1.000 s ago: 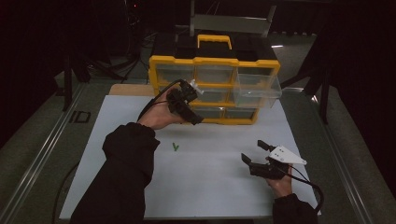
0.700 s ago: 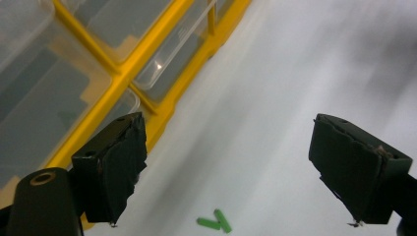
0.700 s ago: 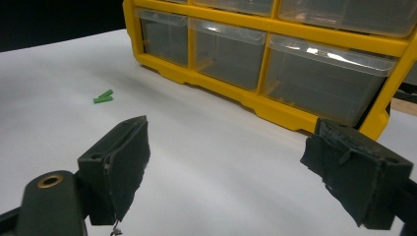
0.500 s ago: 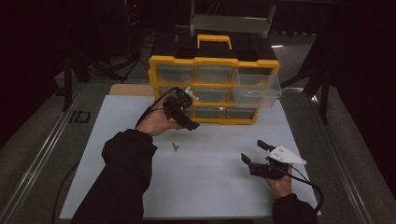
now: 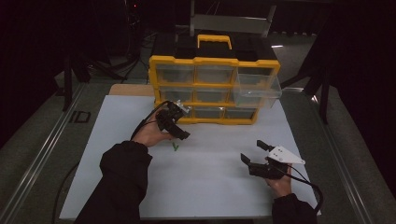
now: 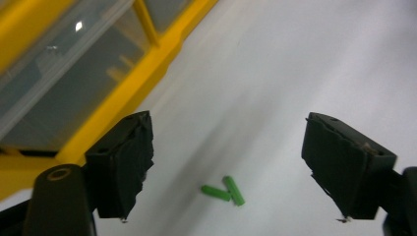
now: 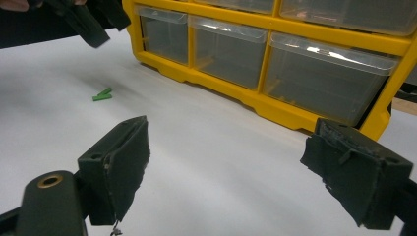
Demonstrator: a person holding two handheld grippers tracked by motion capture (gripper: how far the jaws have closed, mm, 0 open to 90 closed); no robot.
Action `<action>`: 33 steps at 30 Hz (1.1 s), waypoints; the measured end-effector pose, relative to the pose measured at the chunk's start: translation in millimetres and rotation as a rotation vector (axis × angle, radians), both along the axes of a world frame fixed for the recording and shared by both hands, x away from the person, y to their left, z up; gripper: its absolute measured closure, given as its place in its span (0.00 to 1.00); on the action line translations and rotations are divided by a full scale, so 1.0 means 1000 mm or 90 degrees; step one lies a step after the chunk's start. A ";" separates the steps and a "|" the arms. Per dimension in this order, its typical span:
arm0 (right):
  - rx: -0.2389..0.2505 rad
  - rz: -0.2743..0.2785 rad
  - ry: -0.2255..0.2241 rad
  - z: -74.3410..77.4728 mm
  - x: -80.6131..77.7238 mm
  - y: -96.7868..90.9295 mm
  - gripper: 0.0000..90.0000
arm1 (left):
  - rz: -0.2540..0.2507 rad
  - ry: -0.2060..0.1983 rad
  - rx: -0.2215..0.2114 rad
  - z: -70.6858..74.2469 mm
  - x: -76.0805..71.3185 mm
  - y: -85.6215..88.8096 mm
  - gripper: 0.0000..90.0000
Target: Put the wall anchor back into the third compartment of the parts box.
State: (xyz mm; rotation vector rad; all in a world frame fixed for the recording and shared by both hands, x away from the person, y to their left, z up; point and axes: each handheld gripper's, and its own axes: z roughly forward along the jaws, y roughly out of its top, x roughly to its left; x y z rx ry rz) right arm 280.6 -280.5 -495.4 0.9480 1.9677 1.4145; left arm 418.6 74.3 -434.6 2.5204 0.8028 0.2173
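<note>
— Where's the left gripper (image 5: 180,135)?
— Above the white sheet (image 5: 205,186), jaws apart and just closing a little, nothing between them.
— The right gripper (image 5: 254,153)?
— Wide, empty, near the yellow drawer box (image 5: 215,60).
— The two green pegs (image 6: 223,191)?
— Touching, on the sheet below the left jaws.

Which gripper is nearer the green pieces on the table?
Left. The left gripper hovers just above the green pieces; the right gripper sits well off to their right.
</note>
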 end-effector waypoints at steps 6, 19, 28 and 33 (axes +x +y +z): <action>-0.003 0.002 -0.001 0.000 0.000 0.000 0.17 | 0.053 0.003 0.026 -0.016 0.003 0.007 0.26; -0.005 0.001 -0.001 0.000 0.000 0.000 0.17 | 0.105 0.028 0.061 -0.052 0.007 0.013 0.38; -0.004 -0.001 -0.001 0.000 0.000 0.000 0.17 | 0.107 0.036 0.097 -0.064 0.004 0.012 0.39; -0.007 -0.001 0.000 0.000 0.000 0.000 0.17 | 0.113 0.044 0.092 -0.069 0.002 0.015 0.38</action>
